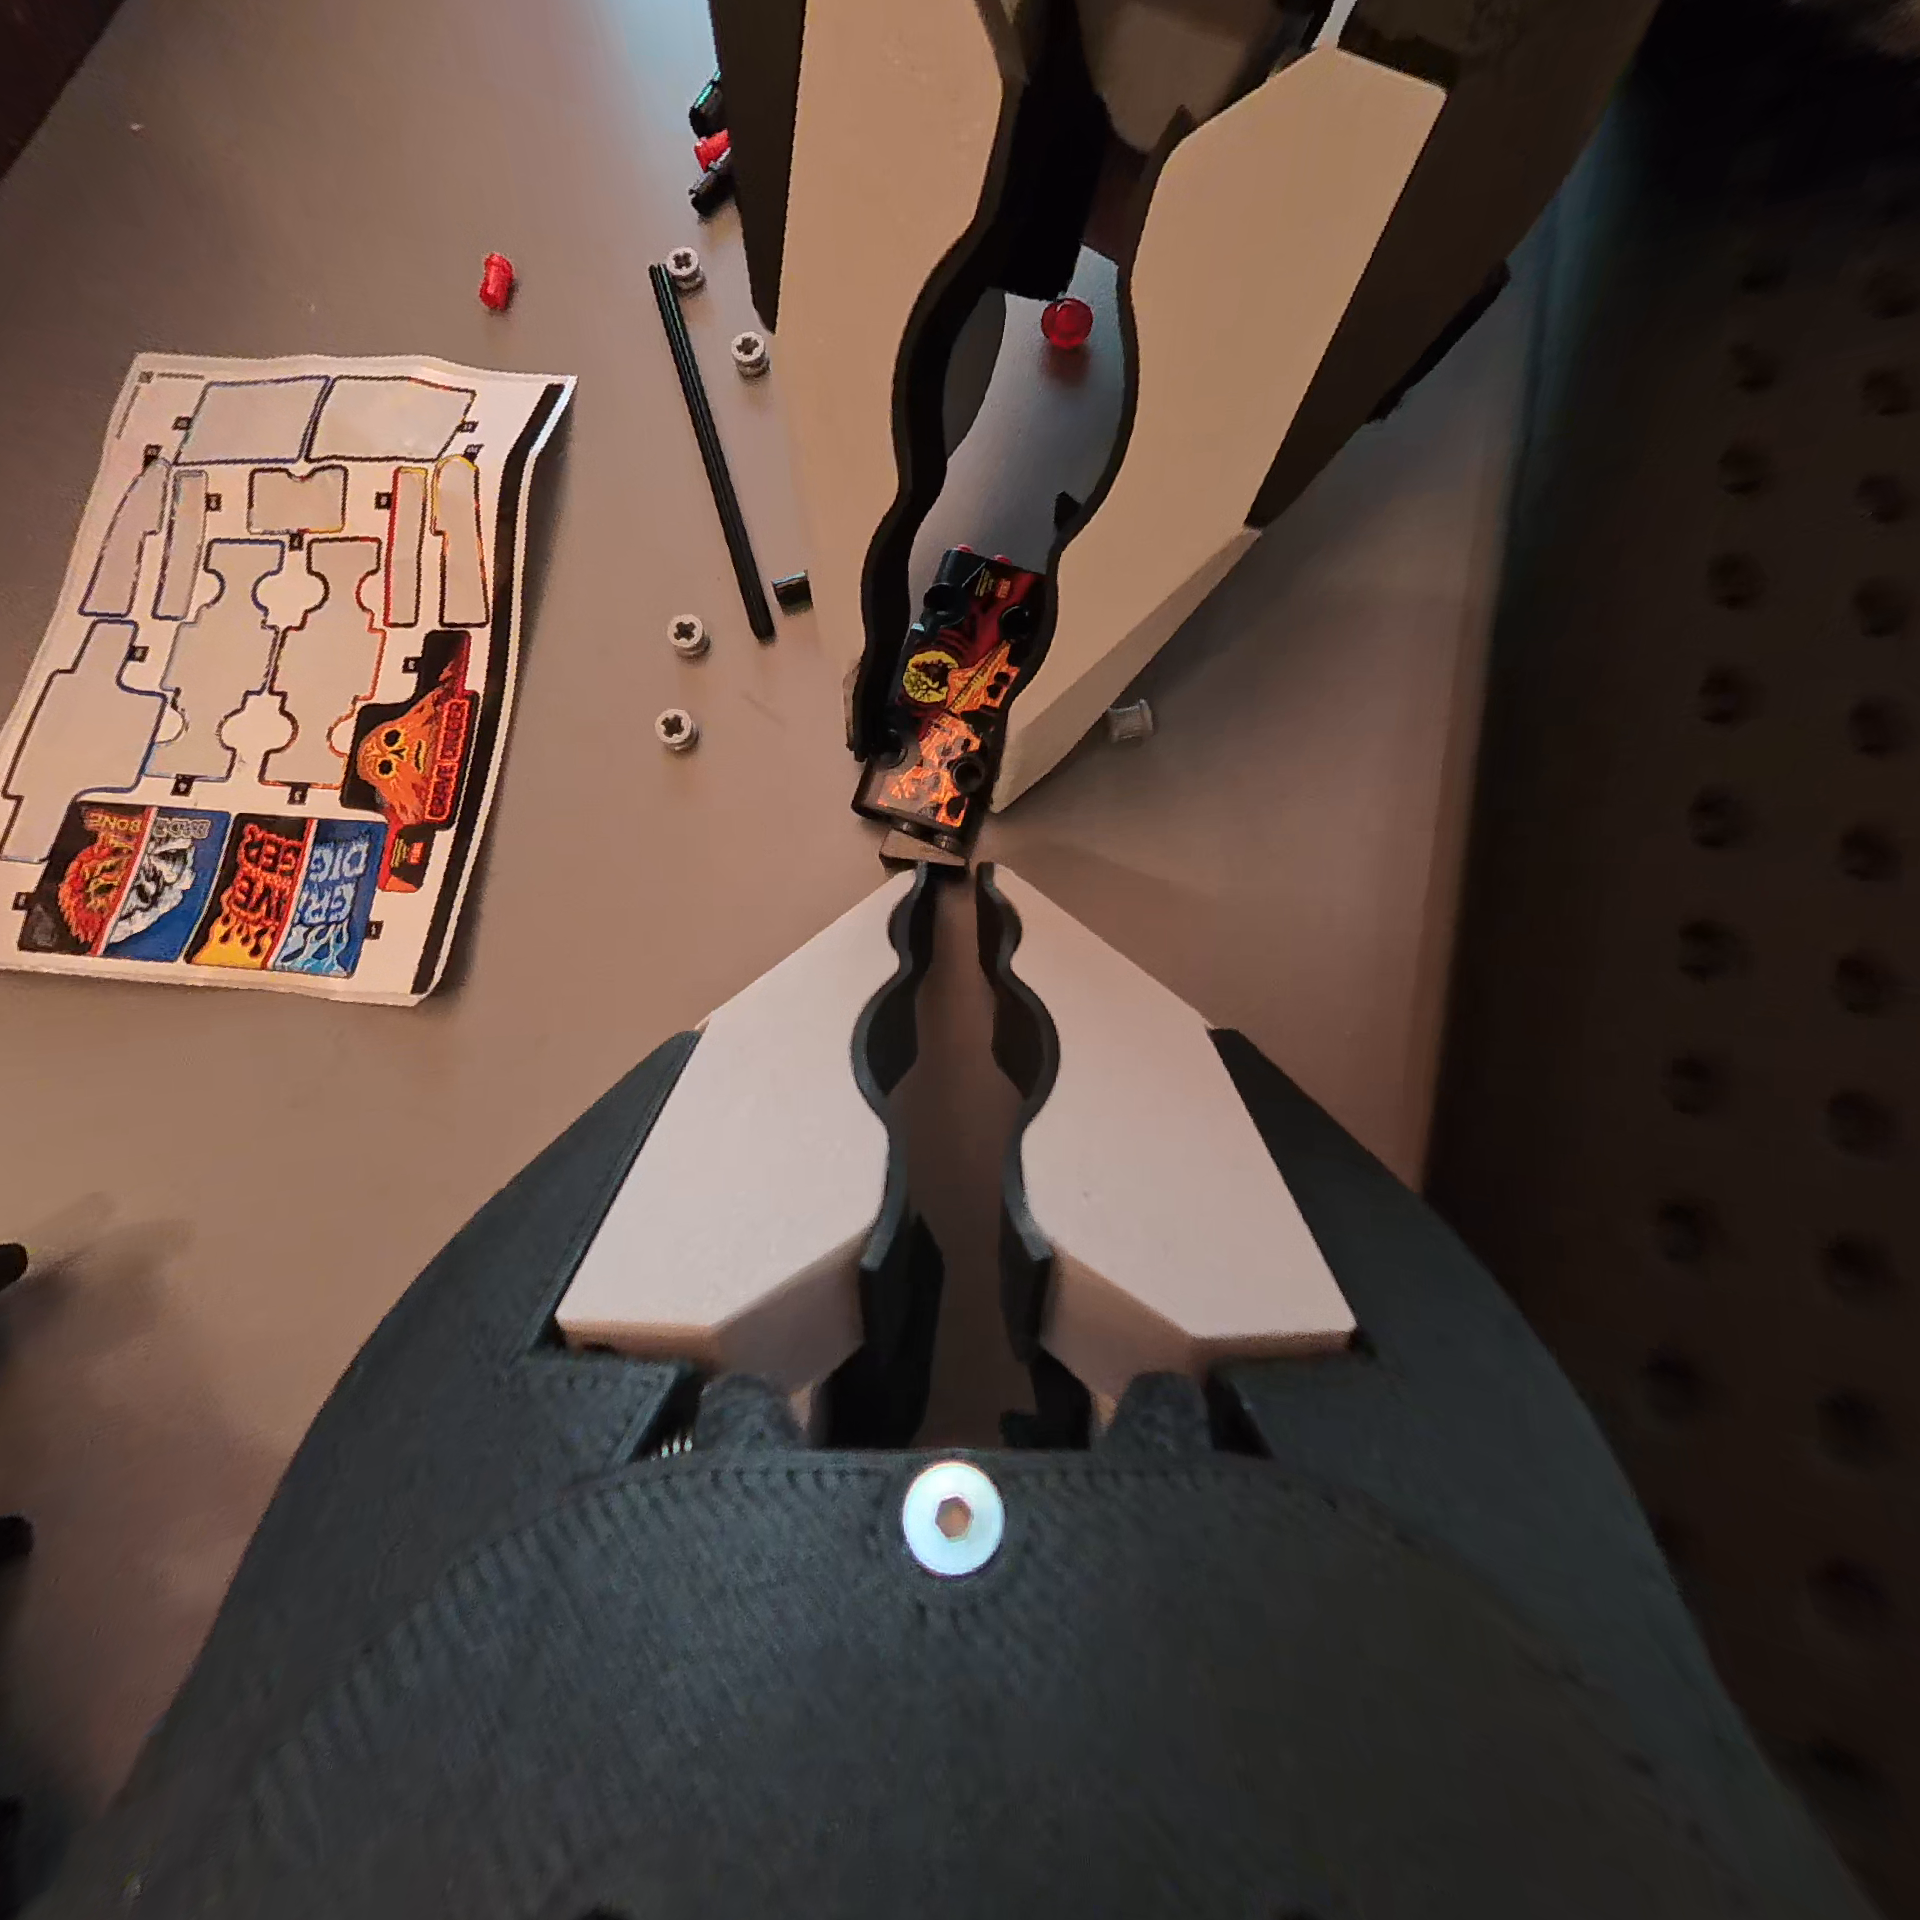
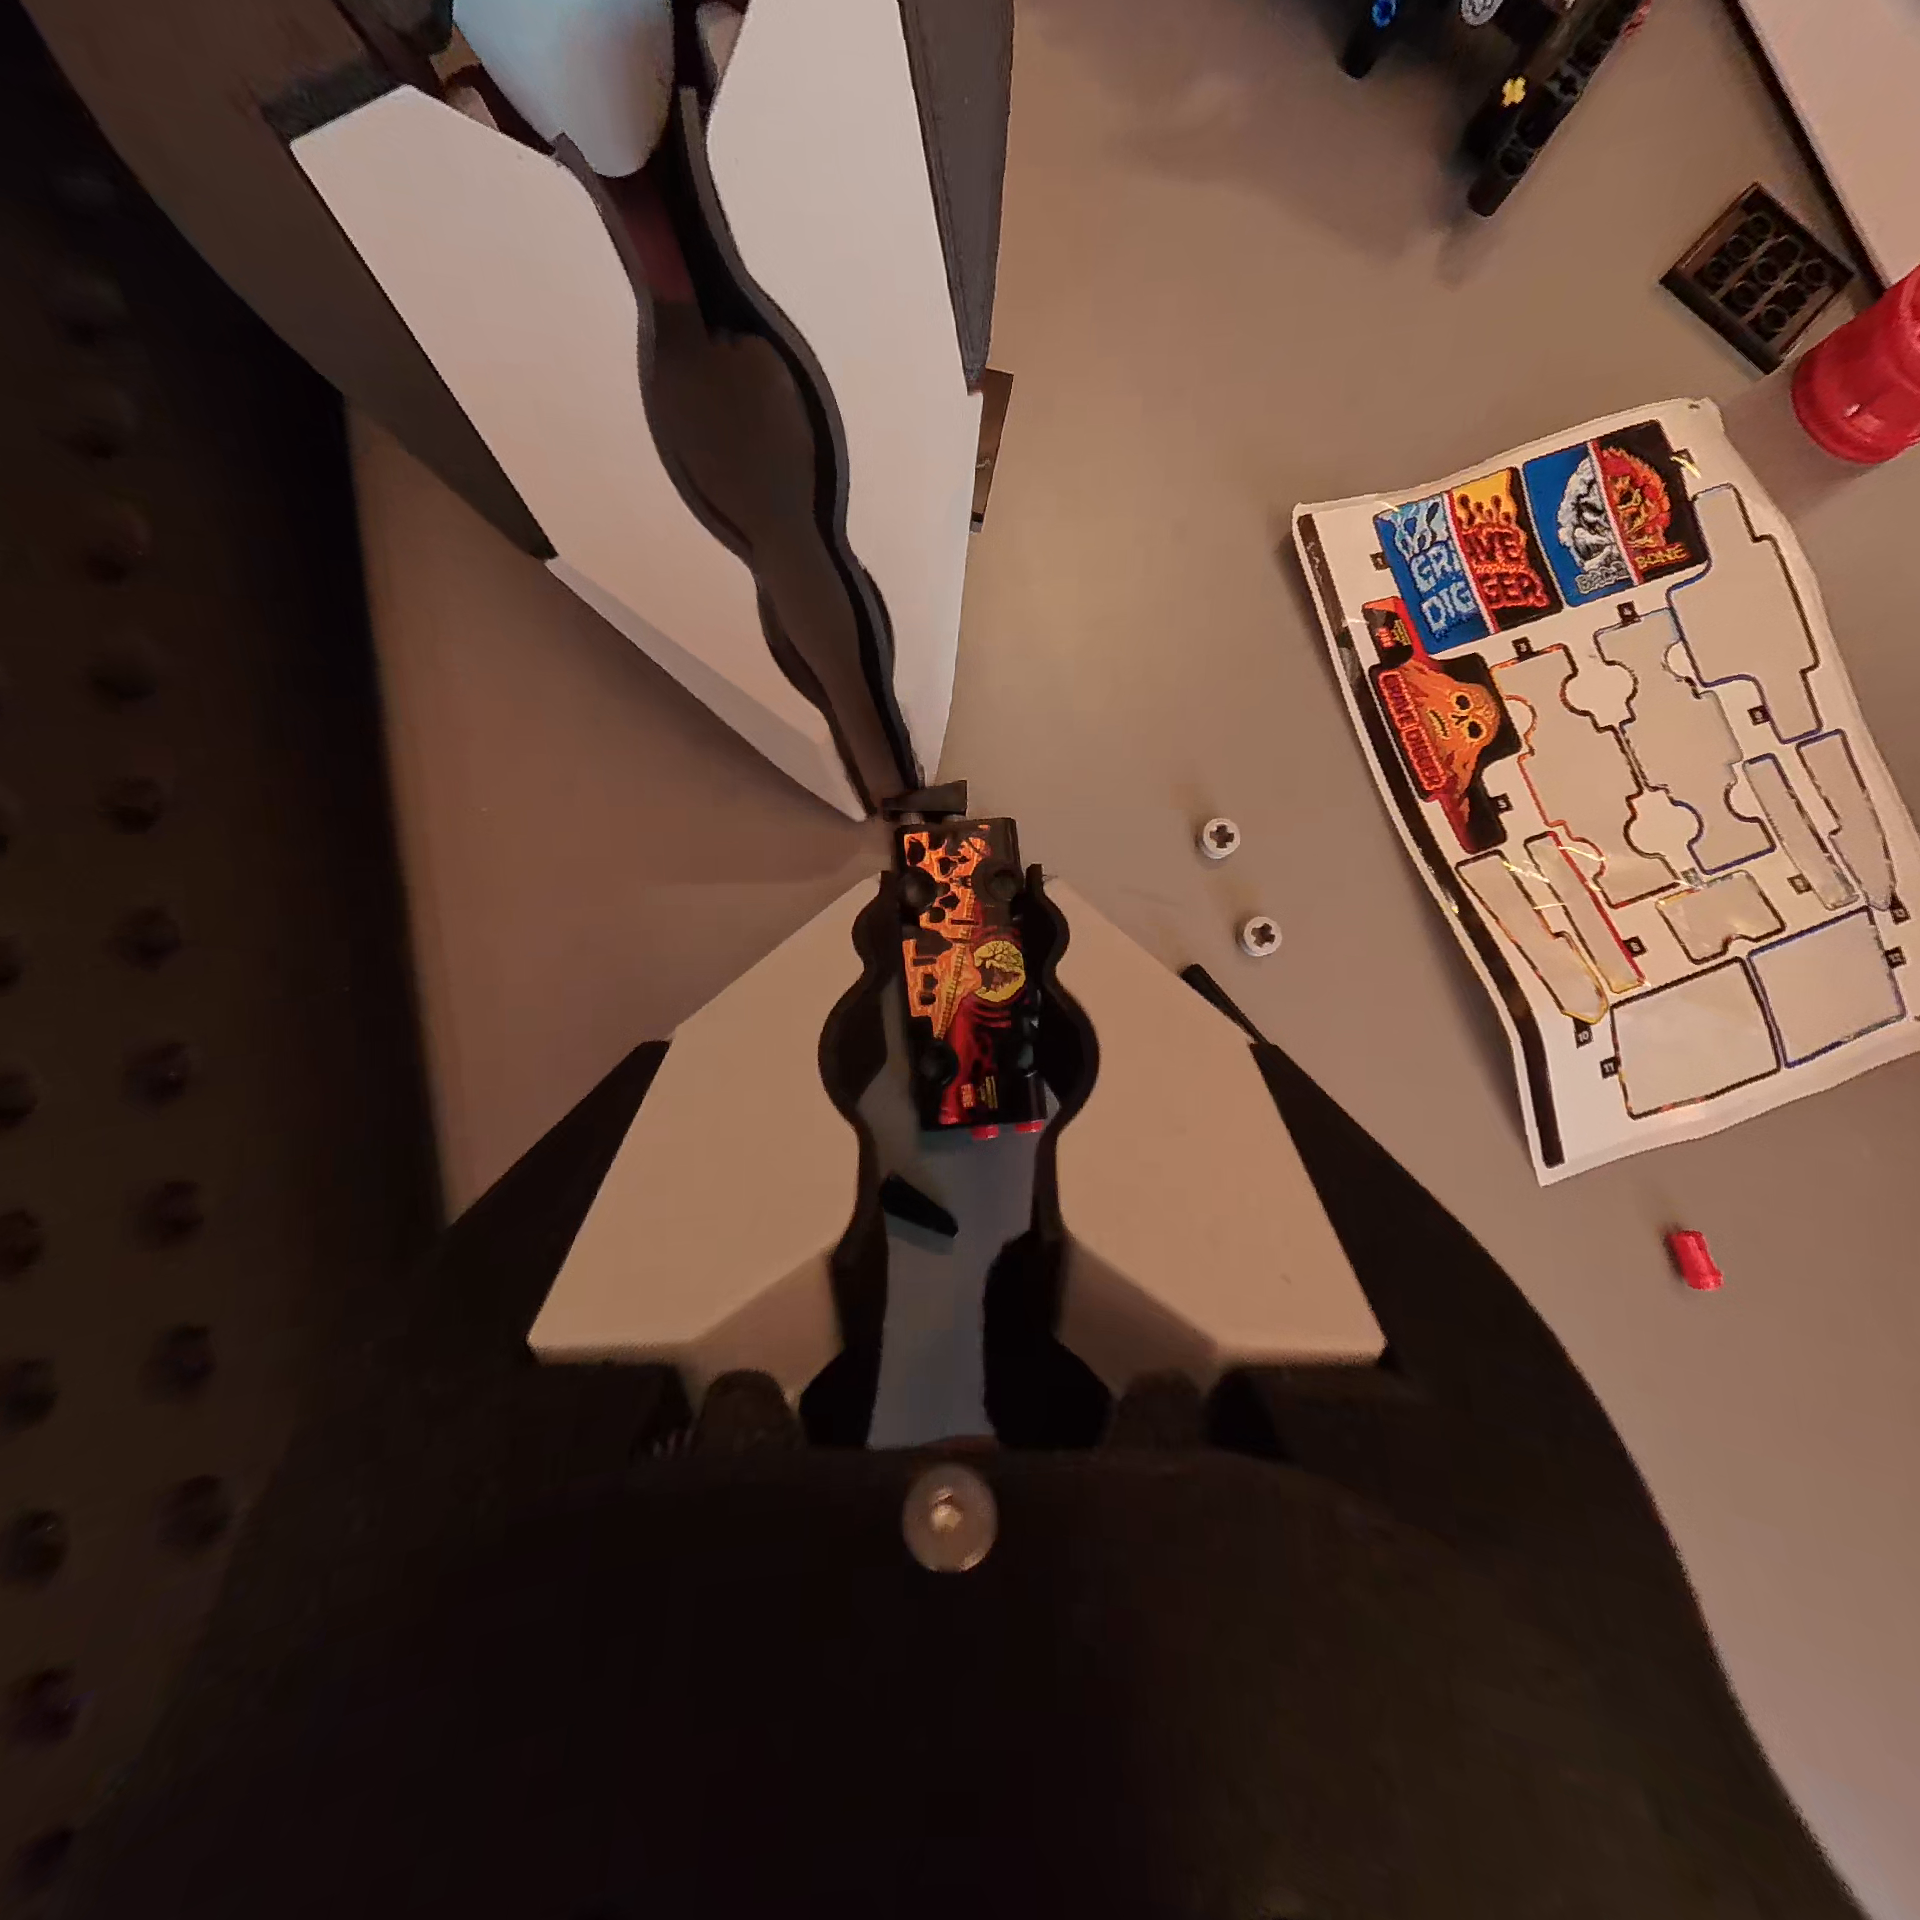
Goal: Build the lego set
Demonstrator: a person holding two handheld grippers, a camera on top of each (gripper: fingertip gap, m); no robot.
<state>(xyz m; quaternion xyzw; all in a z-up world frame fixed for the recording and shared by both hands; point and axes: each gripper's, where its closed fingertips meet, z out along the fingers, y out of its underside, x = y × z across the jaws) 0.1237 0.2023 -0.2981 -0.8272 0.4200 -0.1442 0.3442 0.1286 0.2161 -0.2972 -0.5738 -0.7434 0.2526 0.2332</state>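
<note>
A black lego panel with an orange and red flame sticker sits between the fingers of my right gripper, which is shut on it just above the grey table. The panel also shows in the left wrist view, with my right gripper coming in from the top. My left gripper faces it tip to tip and is shut on a small dark piece. That piece touches the panel's near end, and my left gripper comes in from the top.
A partly used sticker sheet lies flat. A black axle, grey bushes, a red pin and a red stud lie loose. A red cylinder, dark plate and black build sit far off. Less than 4 cm separates the two grippers' tips. The black axle sits 8 cm or so from the ends of my right fingers.
</note>
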